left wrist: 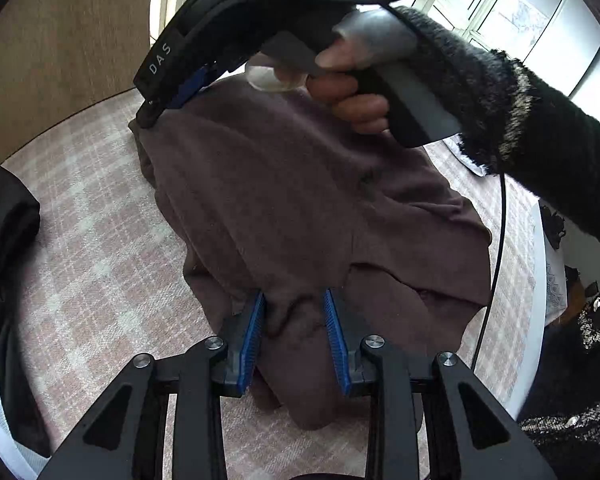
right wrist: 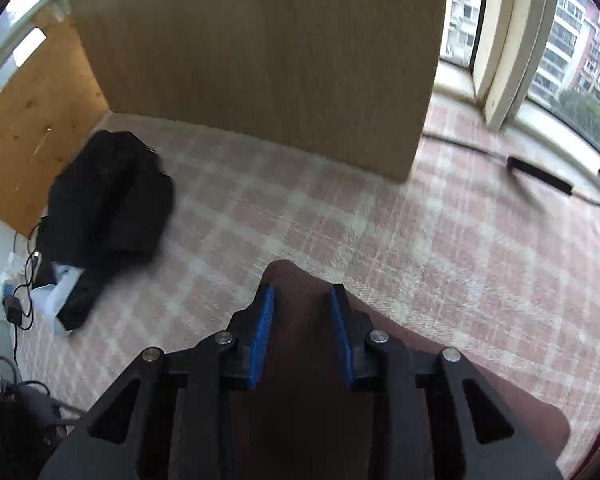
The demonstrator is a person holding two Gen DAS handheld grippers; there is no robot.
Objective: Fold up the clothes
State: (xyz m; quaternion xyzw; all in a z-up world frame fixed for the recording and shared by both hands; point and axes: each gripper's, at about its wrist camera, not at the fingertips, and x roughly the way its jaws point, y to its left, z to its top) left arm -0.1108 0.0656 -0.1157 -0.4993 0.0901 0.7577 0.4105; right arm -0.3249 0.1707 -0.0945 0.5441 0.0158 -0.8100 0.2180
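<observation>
brown garment (left wrist: 300, 208) lies bunched and creased at frame centre on the pink checked bed cover (left wrist: 100, 248), partly doubled over, edges uneven. left hand-held gripper (left wrist: 294, 328) at lower centre stands parted with a fold of the cloth between its blue pads; whether it pinches cannot be told. right hand-held gripper (right wrist: 302, 332) is likewise parted over a brown corner. black clothing (right wrist: 108, 208) sits heaped at left. judgement: folding incomplete; squaring and flattening remain.

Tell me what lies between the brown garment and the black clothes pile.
Only bare pink plaid cloth separates the brown garment from the black clothes pile, per the right wrist view.
</observation>
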